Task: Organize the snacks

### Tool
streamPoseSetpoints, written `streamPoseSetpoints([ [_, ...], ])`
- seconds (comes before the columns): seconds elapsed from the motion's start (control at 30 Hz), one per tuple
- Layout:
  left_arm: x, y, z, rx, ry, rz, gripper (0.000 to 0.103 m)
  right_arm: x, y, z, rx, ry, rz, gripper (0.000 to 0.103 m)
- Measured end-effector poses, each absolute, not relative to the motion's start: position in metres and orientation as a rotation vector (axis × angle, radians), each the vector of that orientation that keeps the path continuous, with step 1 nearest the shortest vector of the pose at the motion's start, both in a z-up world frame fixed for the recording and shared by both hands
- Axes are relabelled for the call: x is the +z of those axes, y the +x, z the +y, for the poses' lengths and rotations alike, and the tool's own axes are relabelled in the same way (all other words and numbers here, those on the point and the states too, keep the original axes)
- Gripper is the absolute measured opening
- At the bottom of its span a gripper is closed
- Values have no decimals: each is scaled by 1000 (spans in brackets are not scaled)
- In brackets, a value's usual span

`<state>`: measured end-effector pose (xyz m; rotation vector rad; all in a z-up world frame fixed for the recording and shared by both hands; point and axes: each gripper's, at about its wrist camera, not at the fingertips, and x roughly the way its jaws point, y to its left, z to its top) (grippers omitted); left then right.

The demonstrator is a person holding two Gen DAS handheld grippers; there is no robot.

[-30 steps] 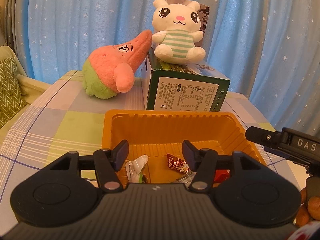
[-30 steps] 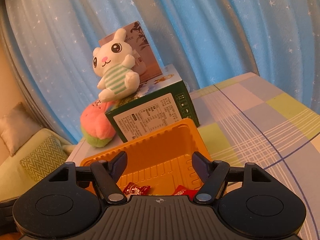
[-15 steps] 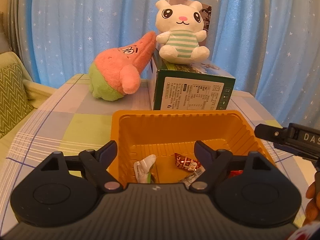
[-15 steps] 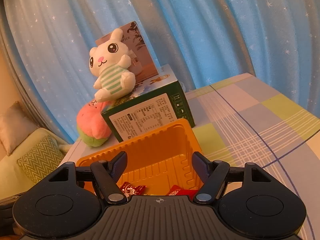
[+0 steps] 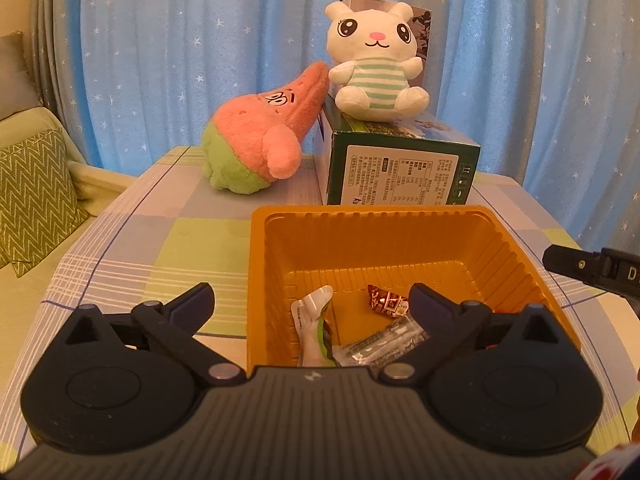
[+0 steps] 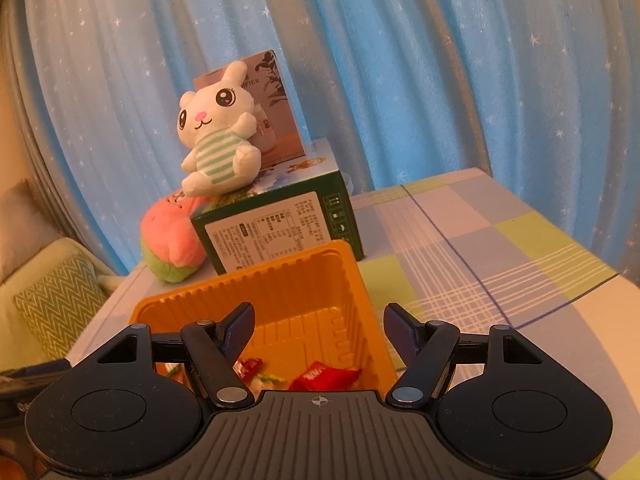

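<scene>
Both grippers, left (image 5: 310, 300) and right (image 6: 319, 326), are hovering jaws wide, empty; orange tray (image 5: 400, 216) with snacks (image 5: 386, 304) sitting between jaws

Warm, dim indoor light; blue curtain (image 5: 160, 60) glows evenly, backlit. Soft shadows under orange tray (image 5: 516, 248) rim. Fisheye bending strong at edges, dark vignette at corners. Focus sharp centrally, no motion blur.
</scene>
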<state>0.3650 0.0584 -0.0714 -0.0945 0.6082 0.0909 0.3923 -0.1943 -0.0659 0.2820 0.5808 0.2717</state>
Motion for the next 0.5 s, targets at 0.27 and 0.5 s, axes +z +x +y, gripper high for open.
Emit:
streamPoseSetpoints([
  [0.27,-64,328,59,102,-115,607,103,-66,362,-200,281,213,592,71],
  [0.5,-55,289,56,130,-125,599,102,-65,325,-203,313,145,595,71],
])
